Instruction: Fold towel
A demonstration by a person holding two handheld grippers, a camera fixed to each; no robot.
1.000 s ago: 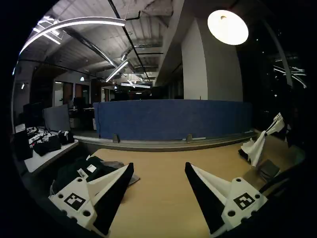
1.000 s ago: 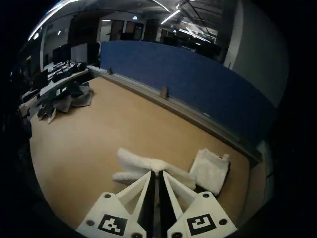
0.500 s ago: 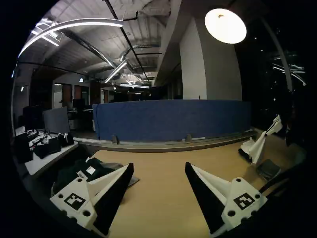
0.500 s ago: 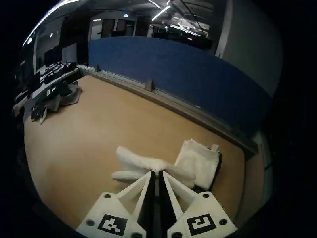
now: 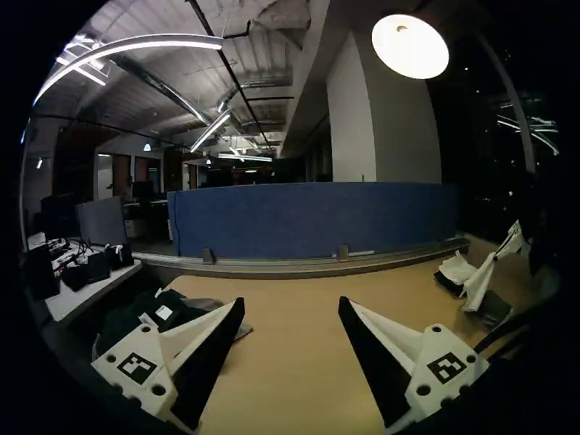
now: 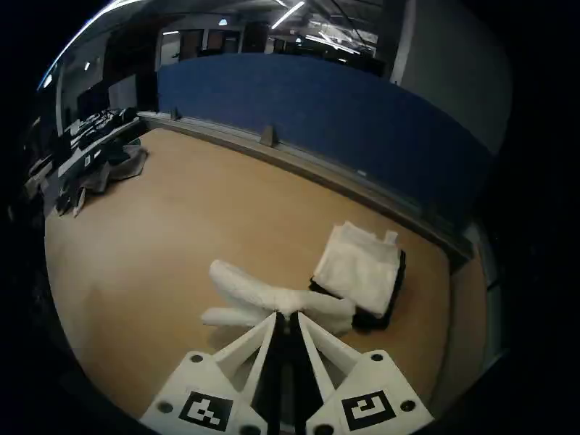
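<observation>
In the right gripper view my right gripper [image 6: 288, 317] is shut on a white towel [image 6: 257, 297], which hangs bunched from the fingertips above the wooden table [image 6: 167, 217]. In the left gripper view that same towel [image 5: 484, 275] dangles at the far right from the right gripper [image 5: 513, 235]. My left gripper [image 5: 290, 304] stands open over the table [image 5: 304, 304], its fingers wide apart with nothing between them.
A folded white towel [image 6: 359, 264] lies on a dark folded cloth [image 6: 390, 297] near the table's right end; this stack [image 5: 453, 272] also sits in the left gripper view. A heap of dark clothes [image 5: 156, 312] [image 6: 101, 170] lies at the left end. A blue divider [image 5: 312, 217] backs the table.
The right gripper has carried the hanging towel a little away from the folded stack and lower over the table. The left gripper has hardly moved.
</observation>
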